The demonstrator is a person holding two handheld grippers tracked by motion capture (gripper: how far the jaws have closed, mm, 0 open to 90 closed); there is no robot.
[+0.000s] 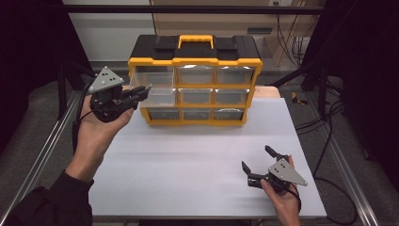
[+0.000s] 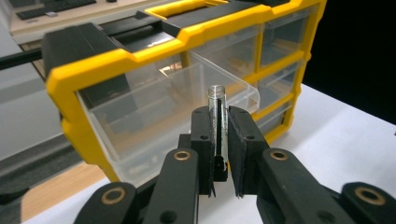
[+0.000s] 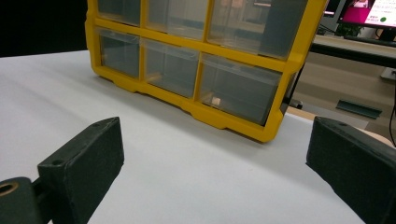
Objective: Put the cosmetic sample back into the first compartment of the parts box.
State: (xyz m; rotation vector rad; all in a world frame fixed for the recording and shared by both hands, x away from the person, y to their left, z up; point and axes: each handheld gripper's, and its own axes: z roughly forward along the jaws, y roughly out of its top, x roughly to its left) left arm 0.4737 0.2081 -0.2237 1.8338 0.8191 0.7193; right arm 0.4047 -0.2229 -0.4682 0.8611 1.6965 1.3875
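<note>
Left gripper point(image 1: 141, 92) raised at the upper left corner of the yellow-and-black drawer cabinet point(image 1: 195, 61), held in the left hand point(image 1: 96, 127). Jaws clamped narrowly on a small clear glass vial point(image 2: 217, 119), gripped upright with its open mouth standing above the jaw tips. Vial positioned just in front of the pulled-out top left drawer point(image 2: 187, 100), a clear plastic tray protruding from the cabinet frame; whether vial and drawer rim touch cannot be told. Remaining drawers seated flush in a three-by-three grid.

Right gripper point(image 1: 258, 160) low over the white table surface point(image 1: 197, 165), near its front right part, well apart from the cabinet, held in the right hand point(image 1: 282, 200). Jaws spread wide, nothing between them; bare table visible through the gap in the right gripper view. A small tan item point(image 3: 215, 100) visible behind the clear front of the bottom right drawer, too small to identify.
</note>
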